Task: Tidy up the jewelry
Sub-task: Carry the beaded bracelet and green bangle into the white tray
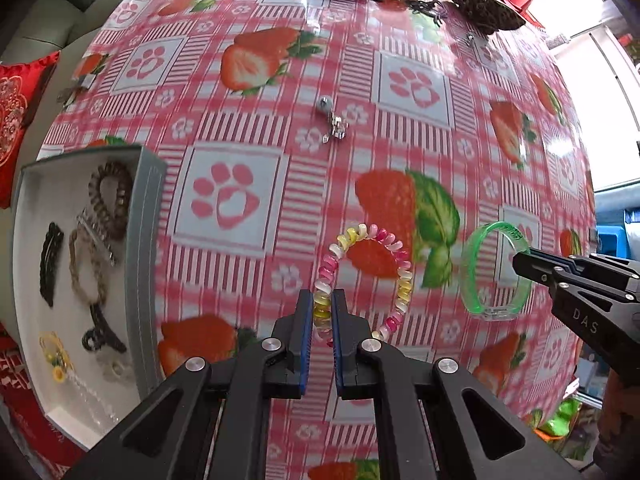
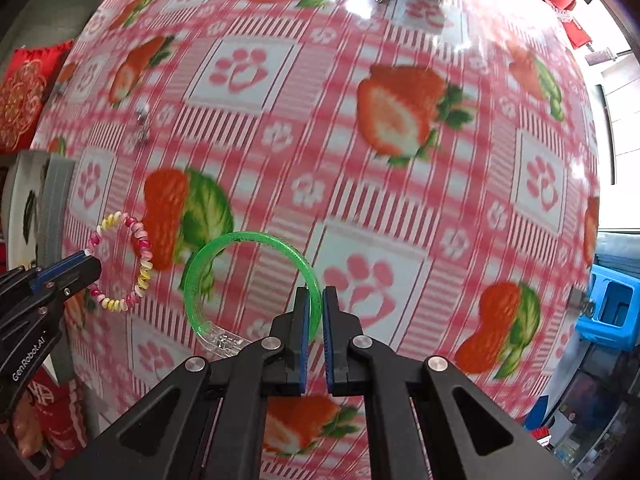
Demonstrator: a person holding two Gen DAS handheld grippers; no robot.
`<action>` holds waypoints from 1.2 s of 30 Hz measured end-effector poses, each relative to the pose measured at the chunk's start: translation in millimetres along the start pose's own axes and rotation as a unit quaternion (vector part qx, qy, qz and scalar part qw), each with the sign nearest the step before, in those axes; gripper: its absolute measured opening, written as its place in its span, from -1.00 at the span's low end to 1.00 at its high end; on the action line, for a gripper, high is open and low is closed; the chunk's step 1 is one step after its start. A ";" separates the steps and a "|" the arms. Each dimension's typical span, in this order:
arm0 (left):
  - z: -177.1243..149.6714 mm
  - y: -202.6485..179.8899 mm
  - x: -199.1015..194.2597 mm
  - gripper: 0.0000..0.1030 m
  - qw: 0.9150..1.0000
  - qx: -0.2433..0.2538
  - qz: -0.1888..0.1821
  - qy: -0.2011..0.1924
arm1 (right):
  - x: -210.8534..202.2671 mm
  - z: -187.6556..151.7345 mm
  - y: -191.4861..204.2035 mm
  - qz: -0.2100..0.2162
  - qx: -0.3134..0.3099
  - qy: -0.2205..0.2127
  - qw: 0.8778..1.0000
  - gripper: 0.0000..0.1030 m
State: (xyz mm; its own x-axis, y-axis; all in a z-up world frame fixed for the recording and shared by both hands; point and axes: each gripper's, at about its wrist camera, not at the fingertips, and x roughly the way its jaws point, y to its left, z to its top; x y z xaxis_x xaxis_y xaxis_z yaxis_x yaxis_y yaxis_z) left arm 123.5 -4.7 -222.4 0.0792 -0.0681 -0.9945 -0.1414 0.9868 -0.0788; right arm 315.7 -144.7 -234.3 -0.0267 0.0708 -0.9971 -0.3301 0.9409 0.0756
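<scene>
Left gripper pinches spiral hair tie; right gripper pinches green bangle.

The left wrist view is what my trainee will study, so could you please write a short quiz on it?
1. True or false: the left claw is shut on the pink, yellow and white spiral coil hair tie.
2. What does the right claw hold? A) translucent green plastic bangle B) red hat
3. Fill in: the grey-rimmed white tray lies at the ____ edge of this view.

Key: 1 true; 2 A; 3 left.
</scene>
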 end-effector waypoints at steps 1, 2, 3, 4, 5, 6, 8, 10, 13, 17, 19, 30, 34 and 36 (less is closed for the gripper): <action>-2.4 0.6 -2.4 -0.70 1.000 0.001 0.000 0.000 | 4.0 -7.2 3.3 0.001 0.000 0.002 1.000 -0.87; -6.3 1.1 -3.6 -0.70 1.000 0.003 -0.001 0.001 | 3.8 -10.2 6.5 0.002 -0.001 0.003 1.000 -0.87; -11.6 3.3 -6.1 -0.70 1.000 0.004 -0.003 0.000 | 4.4 -13.0 10.6 0.003 -0.002 0.005 1.000 -0.87; -17.1 7.1 -9.4 -0.70 1.000 0.005 -0.004 -0.001 | 6.2 -19.5 12.4 0.003 -0.003 0.006 1.000 -0.87; -20.9 9.0 -11.7 -0.70 1.000 0.008 -0.006 -0.002 | 7.4 -22.2 16.1 0.003 -0.004 0.006 1.000 -0.87; -20.6 11.5 -13.6 -0.70 1.000 0.009 -0.007 -0.003 | 7.9 -25.5 21.3 0.003 -0.004 0.006 1.000 -0.88; -25.6 16.2 -18.5 -0.70 1.000 0.014 -0.011 -0.006 | 7.3 -54.6 35.8 0.002 -0.001 0.006 1.000 -0.88; -31.6 25.2 -25.8 -0.70 1.000 0.019 -0.014 -0.009 | 8.3 -67.0 49.5 0.002 0.001 0.005 1.000 -0.88; -43.8 47.9 -43.4 -0.70 0.999 0.030 -0.020 -0.014 | 9.0 -79.3 64.1 0.000 0.004 0.002 1.000 -0.88; -46.5 59.1 -49.3 -0.70 0.999 0.042 -0.026 -0.017 | 14.1 -97.8 98.2 -0.002 0.014 -0.001 1.000 -0.87; -50.8 67.0 -52.7 -0.70 0.998 0.048 -0.029 -0.018 | 12.0 -105.6 113.2 -0.005 0.017 -0.002 1.000 -0.87; -76.0 97.3 -62.8 -0.70 0.997 0.062 -0.042 -0.027 | 6.3 -164.1 201.1 -0.014 0.018 -0.004 1.000 -0.88; -86.9 109.4 -69.7 -0.70 0.996 0.065 -0.044 -0.032 | 6.7 -190.7 236.7 -0.011 0.020 -0.004 1.000 -0.87; -90.6 115.0 -72.9 -0.70 0.996 0.065 -0.044 -0.035 | -0.6 -201.1 253.4 -0.009 0.022 -0.005 1.000 -0.88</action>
State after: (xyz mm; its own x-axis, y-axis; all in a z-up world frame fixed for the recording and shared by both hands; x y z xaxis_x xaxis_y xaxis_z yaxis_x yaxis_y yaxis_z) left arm 12.1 100.4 -165.2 0.1555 -0.1495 -0.9764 -0.0031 0.9884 -0.1518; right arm 42.3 27.0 -214.2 -0.0119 0.0561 -0.9984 -0.2894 0.9555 0.0571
